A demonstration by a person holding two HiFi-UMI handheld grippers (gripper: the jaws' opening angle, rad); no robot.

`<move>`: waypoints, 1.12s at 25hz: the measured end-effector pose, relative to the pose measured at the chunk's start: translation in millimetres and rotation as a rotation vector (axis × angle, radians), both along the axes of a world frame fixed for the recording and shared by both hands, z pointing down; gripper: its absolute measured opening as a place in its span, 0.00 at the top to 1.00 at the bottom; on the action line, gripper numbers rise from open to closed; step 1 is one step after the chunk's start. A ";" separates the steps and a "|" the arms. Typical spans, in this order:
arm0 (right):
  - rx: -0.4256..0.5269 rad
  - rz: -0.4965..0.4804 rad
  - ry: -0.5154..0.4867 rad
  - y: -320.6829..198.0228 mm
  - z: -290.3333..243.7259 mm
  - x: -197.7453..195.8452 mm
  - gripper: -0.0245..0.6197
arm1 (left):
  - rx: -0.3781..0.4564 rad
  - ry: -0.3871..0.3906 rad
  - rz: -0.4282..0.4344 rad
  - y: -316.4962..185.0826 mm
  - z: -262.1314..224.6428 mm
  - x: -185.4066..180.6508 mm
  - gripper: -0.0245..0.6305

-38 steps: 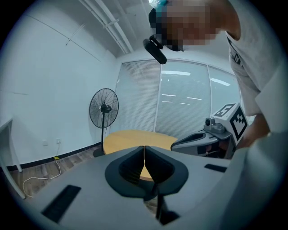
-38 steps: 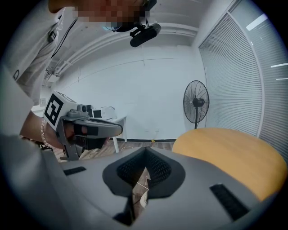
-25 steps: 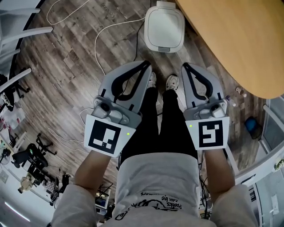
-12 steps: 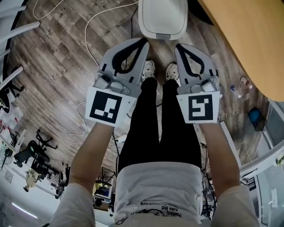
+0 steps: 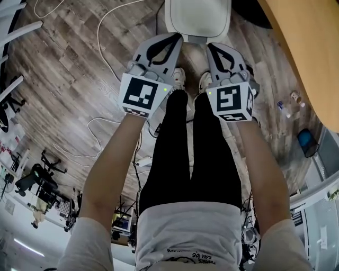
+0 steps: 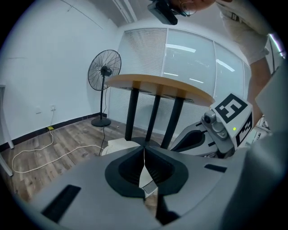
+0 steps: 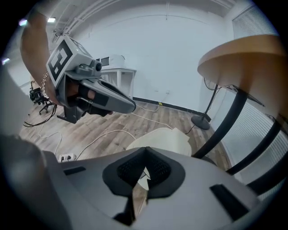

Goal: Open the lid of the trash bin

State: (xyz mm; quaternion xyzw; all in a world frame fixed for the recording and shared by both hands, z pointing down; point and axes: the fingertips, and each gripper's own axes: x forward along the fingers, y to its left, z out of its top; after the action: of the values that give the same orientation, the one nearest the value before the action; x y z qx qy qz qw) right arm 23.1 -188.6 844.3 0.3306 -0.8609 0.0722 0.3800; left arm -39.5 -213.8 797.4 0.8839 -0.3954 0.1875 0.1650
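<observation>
1. The trash bin (image 5: 197, 35) is seen on the floor just ahead of the feet, beside the table (image 5: 312, 53); its lid (image 5: 198, 13) appears down, though partly cropped.
2. The left gripper (image 5: 175, 39) and right gripper (image 5: 213, 48) are held near it, jaws pressed together, nothing gripped.
3. The approach is judged in hand; next, the lid's front edge must be reached.

White trash bin (image 5: 198, 35), upright, lid (image 5: 197, 15) closed
</observation>
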 end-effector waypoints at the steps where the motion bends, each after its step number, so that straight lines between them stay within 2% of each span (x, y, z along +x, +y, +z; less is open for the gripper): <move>1: -0.005 -0.004 0.010 2.3 9.1 1.9 0.95 | -0.010 -0.005 0.006 2.6 8.6 2.7 0.93; 5: -0.025 -0.030 0.053 13.8 44.5 8.4 0.95 | -0.049 -0.038 0.017 13.9 40.6 13.5 0.93; 14: -0.119 -0.100 0.132 11.1 110.3 -18.9 0.95 | -0.127 -0.074 0.025 6.2 89.9 1.7 0.93; 19: -0.131 -0.074 0.136 9.3 128.4 -21.9 0.95 | -0.155 -0.091 0.040 12.4 107.9 -0.6 0.93; 28: -0.132 -0.086 0.123 11.0 141.9 -23.9 0.95 | -0.171 -0.079 0.036 18.9 119.1 -2.9 0.93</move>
State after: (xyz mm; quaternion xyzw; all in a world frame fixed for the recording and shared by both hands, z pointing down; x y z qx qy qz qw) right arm -0.8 -177.7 986.2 0.2713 -0.8427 0.0920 0.4558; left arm -42.4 -194.8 916.6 0.8654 -0.3681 0.2583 0.2210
